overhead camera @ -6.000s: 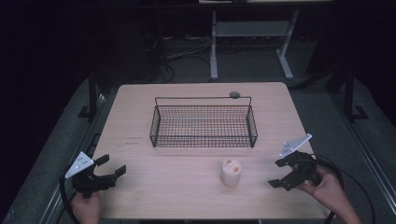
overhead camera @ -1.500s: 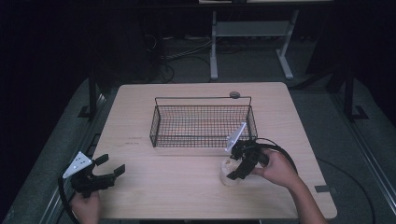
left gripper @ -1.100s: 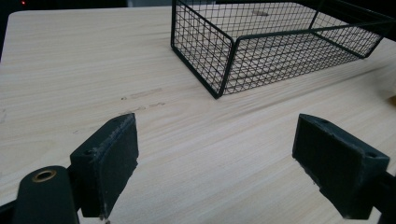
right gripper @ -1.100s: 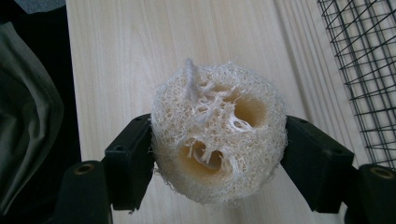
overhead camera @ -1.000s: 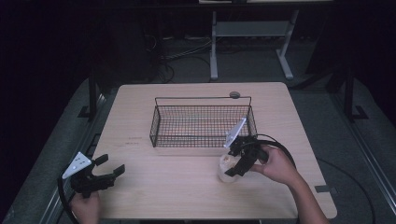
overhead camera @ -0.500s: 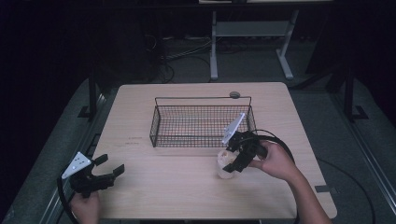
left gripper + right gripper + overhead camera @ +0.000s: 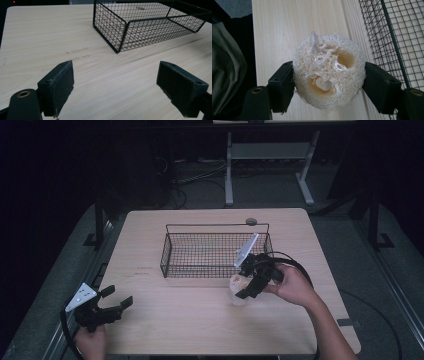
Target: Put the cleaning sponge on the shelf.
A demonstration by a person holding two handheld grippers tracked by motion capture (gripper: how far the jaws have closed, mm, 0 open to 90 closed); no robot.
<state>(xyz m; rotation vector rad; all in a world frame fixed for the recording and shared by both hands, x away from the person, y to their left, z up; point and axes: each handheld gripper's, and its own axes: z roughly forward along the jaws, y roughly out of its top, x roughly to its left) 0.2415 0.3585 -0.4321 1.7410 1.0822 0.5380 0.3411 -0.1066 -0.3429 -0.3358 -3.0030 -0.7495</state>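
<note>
Right tongs (image 7: 246,281) clamped on the loofah (image 7: 238,286) — in the right gripper view both pads (image 7: 282,86) press into its sides and the loofah (image 7: 329,83) bulges a little between them, hollow end facing the camera. Grip looks square, no slip that I can see.

From the high view the loofah sits just off the near right corner of the basket (image 7: 172,255), close to the front wall. I cannot tell whether it is clear of the worktop (image 7: 165,320) or touching it. In the right gripper view the basket mesh (image 7: 402,30) runs along the right edge, near the far jaw.

Left tongs (image 7: 112,302) wide open, gripping nothing, parked at the near left of the worktop. In the left gripper view the pads (image 7: 60,85) stand far apart over bare wood, with the basket (image 7: 110,27) ahead and well apart.

My read: pick step done, carry step in hand — likely destination is the basket, which looks empty.

Next move as I judge it: raise the loofah high enough to pass the top rim wire, carry it forward over the front wall, lower it and only then release. Risk — the jaw nearest the mesh could catch the rim if I go in low. Loofah is light and springy, so it may bounce on release.
</note>
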